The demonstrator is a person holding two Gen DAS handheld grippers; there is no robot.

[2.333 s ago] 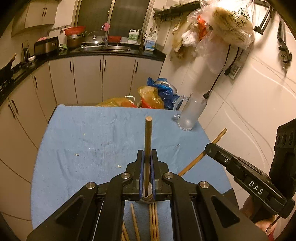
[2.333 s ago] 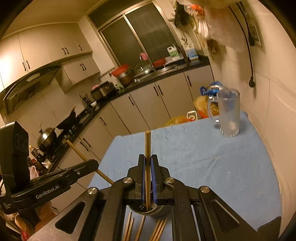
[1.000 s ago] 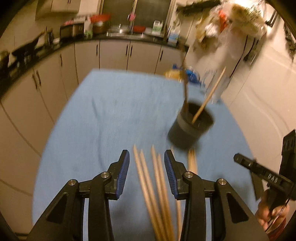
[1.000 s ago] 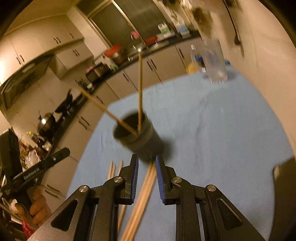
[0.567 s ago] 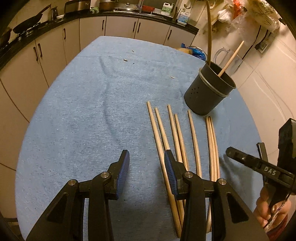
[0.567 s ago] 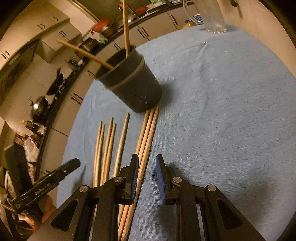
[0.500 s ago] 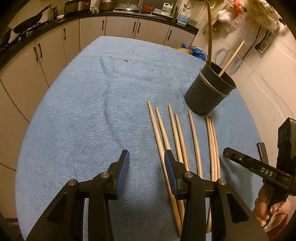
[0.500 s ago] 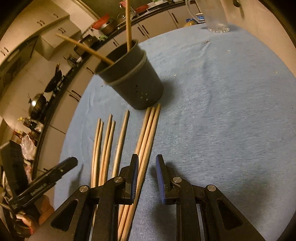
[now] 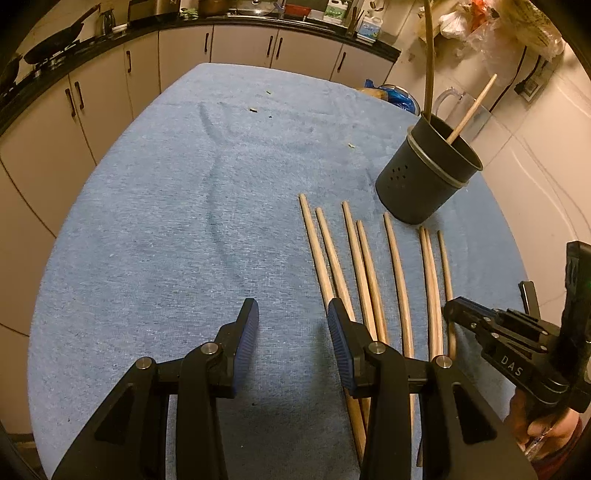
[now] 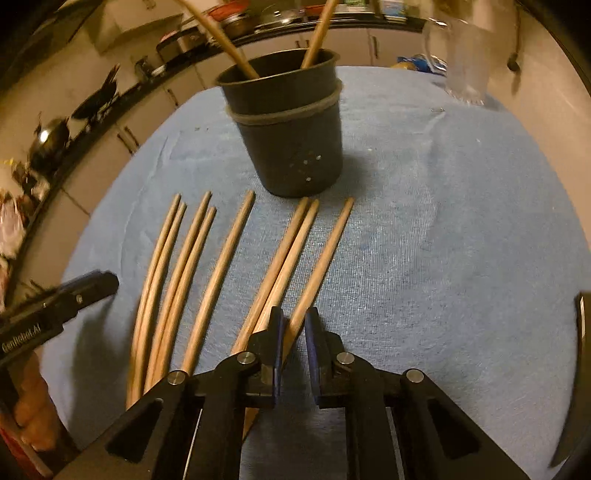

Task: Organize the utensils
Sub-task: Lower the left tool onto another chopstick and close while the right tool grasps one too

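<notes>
A dark round utensil holder (image 9: 424, 177) (image 10: 288, 129) stands on the blue cloth and holds two wooden chopsticks (image 9: 469, 110) (image 10: 317, 33). Several more wooden chopsticks (image 9: 365, 266) (image 10: 221, 266) lie side by side on the cloth in front of it. My left gripper (image 9: 291, 317) is open and empty, low over the cloth just left of the row. My right gripper (image 10: 293, 325) is open with its jaws either side of the rightmost chopstick (image 10: 325, 254), not closed on it; it also shows in the left wrist view (image 9: 480, 325).
A blue cloth (image 9: 166, 221) (image 10: 461, 240) covers the table. A clear glass mug (image 10: 461, 59) (image 9: 465, 110) stands behind the holder near the wall. Kitchen cabinets and a counter (image 9: 110, 74) run along the far and left sides. Small crumbs (image 9: 253, 109) lie on the cloth.
Both grippers let their chopsticks go into the holder, drew back and came down to the row on the cloth. The right gripper has just moved onto the rightmost chopstick.
</notes>
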